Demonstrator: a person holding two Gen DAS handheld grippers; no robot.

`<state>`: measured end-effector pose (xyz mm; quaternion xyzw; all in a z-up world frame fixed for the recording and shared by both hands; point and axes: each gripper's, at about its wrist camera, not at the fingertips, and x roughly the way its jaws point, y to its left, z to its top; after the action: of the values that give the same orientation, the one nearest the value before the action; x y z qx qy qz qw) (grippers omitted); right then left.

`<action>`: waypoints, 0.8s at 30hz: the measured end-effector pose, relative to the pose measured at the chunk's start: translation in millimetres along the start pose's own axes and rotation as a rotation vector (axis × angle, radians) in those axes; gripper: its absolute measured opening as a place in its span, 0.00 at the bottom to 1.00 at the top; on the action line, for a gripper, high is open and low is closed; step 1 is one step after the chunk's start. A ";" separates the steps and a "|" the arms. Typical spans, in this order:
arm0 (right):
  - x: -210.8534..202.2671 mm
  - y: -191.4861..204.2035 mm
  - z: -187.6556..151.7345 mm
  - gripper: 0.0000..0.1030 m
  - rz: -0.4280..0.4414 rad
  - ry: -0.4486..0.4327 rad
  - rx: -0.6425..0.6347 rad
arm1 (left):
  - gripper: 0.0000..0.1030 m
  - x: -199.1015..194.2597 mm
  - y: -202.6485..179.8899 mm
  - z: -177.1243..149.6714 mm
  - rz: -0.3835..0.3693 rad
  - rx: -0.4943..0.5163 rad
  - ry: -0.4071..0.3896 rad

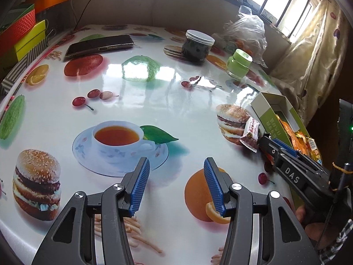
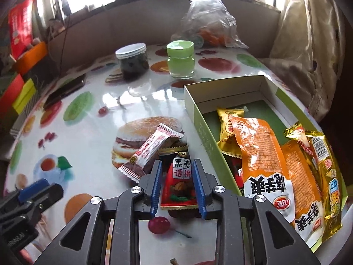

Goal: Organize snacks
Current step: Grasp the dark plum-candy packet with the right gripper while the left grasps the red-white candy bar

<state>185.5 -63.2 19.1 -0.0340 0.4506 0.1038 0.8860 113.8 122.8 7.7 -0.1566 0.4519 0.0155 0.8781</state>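
Left wrist view: left gripper (image 1: 176, 185) hangs wide apart over the glossy fruit-and-burger printed desk (image 1: 136, 101), nothing between its blue ribbed pads (image 1: 141, 185), printed teacup just beyond. Far left, a dark smartphone (image 1: 99, 45) lies flat; far centre, a clear plastic jar with a white lid and dark contents (image 1: 197, 45); right of it, a small green-lidded glass jar (image 1: 239, 64); behind them, a crumpled clear plastic bag (image 1: 247, 31). At the right edge the right gripper (image 1: 270, 146) points toward a white-and-brown wrapped snack bar (image 1: 250, 133) lying just beside the open green cardboard box (image 1: 273, 119), with orange packets visible inside. Right wrist view: right gripper (image 2: 177, 185) set narrow, its blue pads (image 2: 156, 187) either side of a red-and-brown plum candy packet with black characters (image 2: 179, 183) lying on the desk; cannot tell whether the pads press on it. The snack bar (image 2: 150, 152) lies tilted just left of the packet, over the printed burger. The box (image 2: 198, 108) sits right, holding a long orange chip-style packet (image 2: 260, 154), a small yellow packet (image 2: 228, 128) and gold foil packets (image 2: 320, 154) at the near right end. White-lidded jar (image 2: 132, 60) and green jar (image 2: 180, 59) stand far; the bag (image 2: 207, 19) lies behind. Left gripper (image 2: 33, 194) shows at the near left.
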 end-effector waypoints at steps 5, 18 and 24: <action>4.5 4.7 -0.4 0.26 -0.055 0.013 -0.045 | 0.51 0.7 0.2 1.1 0.001 -0.001 0.004; -3.2 17.1 -8.7 0.23 0.153 0.020 -0.028 | 0.51 -4.7 1.3 1.7 -0.028 -0.016 0.011; -14.4 19.3 -14.3 0.23 0.227 0.027 -0.020 | 0.51 -5.2 -2.5 5.4 -0.027 0.009 0.016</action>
<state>161.8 -48.8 22.8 0.0068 0.4626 0.2075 0.8619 115.4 122.6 15.4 -0.1589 0.4567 0.0004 0.8753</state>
